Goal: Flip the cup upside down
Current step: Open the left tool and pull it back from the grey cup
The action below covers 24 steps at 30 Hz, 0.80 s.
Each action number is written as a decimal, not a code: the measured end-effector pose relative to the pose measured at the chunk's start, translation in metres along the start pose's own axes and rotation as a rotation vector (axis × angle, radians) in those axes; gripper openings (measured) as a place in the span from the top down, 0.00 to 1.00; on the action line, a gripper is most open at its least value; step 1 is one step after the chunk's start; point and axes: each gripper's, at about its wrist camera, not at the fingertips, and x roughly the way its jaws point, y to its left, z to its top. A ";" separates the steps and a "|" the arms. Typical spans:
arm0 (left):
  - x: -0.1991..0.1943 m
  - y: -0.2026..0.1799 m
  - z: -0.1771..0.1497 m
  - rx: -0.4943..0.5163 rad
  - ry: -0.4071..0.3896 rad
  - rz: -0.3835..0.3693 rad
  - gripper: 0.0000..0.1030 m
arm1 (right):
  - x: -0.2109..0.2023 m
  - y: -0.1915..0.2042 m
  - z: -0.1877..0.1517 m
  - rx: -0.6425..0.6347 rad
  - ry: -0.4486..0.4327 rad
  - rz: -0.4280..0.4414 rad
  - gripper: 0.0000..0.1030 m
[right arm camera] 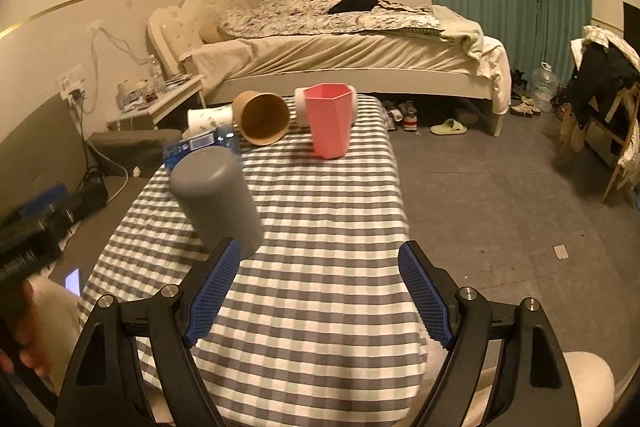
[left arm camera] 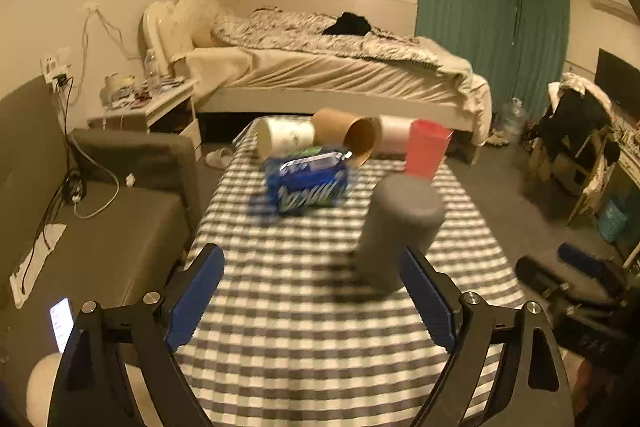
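A grey cup [left arm camera: 400, 227] stands upside down on the checked table [left arm camera: 312, 307], closed base up; it also shows in the right wrist view [right arm camera: 218, 195]. My left gripper [left arm camera: 312, 291] is open and empty, the cup just ahead of its right finger. My right gripper [right arm camera: 320, 291] is open and empty, the grey cup just beyond its left finger. A pink faceted cup [right arm camera: 330, 121] stands upright, mouth up, at the far end; it also shows in the left wrist view [left arm camera: 426, 149].
A brown paper cup [right arm camera: 262, 117] lies on its side at the far end, beside a white patterned cup [right arm camera: 210, 119] and another white cup [left arm camera: 394, 135]. A blue snack pack [left arm camera: 308, 183] lies mid-table. A sofa [left arm camera: 100, 219] is left, a bed [right arm camera: 340, 47] beyond.
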 end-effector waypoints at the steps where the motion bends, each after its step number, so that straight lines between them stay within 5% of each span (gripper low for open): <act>1: 0.003 0.004 -0.003 -0.006 0.004 0.013 0.06 | 0.001 0.002 -0.001 -0.003 -0.004 -0.003 0.12; 14: 0.012 0.019 -0.013 -0.027 0.022 0.015 0.00 | 0.014 0.021 -0.005 -0.050 0.006 -0.029 0.00; 24: 0.013 0.022 -0.014 -0.034 0.020 0.028 0.00 | 0.015 0.024 -0.005 -0.060 0.002 -0.038 0.00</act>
